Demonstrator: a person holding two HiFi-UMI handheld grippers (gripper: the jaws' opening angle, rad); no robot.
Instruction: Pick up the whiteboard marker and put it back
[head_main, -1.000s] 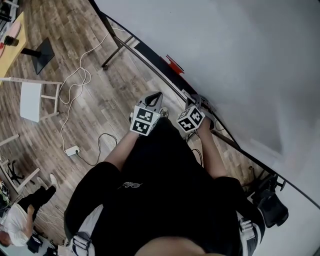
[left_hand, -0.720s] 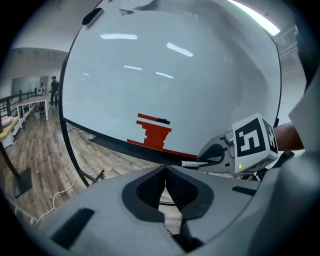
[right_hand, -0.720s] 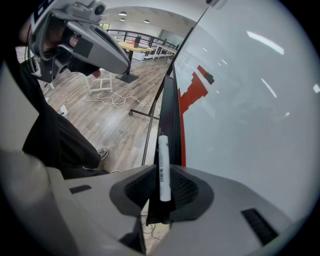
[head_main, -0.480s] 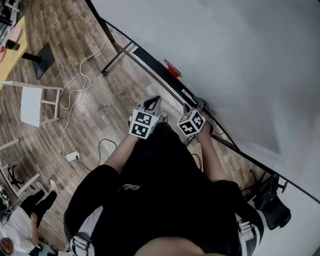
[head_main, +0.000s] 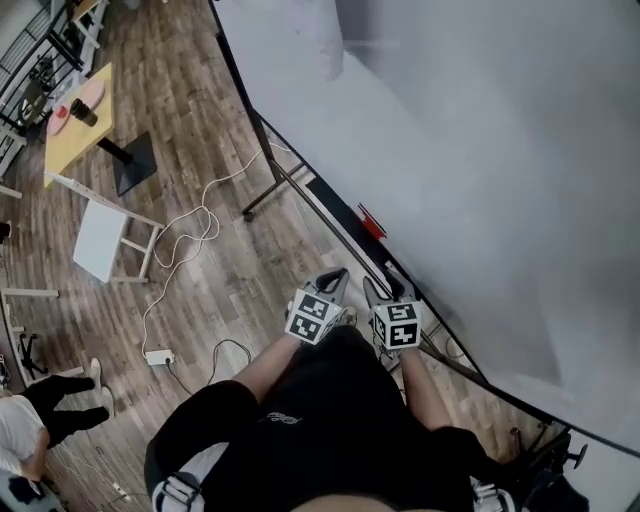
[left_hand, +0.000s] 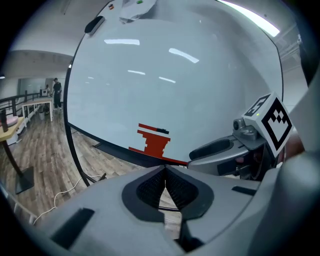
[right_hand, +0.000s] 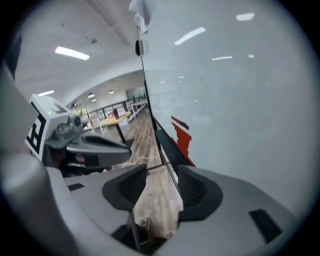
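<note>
The whiteboard fills the right of the head view. It is a smooth, glossy white sheet in a thin dark frame, and its lower edge runs slantwise down to the right. A narrow black ledge lies along that edge. To the left the wood-plank floor lies open, crossed only by a looping white cable that ends at a power strip. A white stool and a yellow bench on a black foot stand well apart from the person. The board's metal stand leg reaches out across the planks. Both claws hang side by side just off the ledge, near a red stepped block at the board's lower edge. The left claw has its ribbed black pads together at the tips, with nothing in them. The right claw is opening, its grey jaws wide apart with nothing between them; only the planks and the ledge's rail show through the gap. The whiteboard marker is in neither claw. I cannot pick it out on the dark ledge in any view, so its long axis and heading cannot be told. A short black piece sits on top of the red block in both gripper views, too small to name.
</note>
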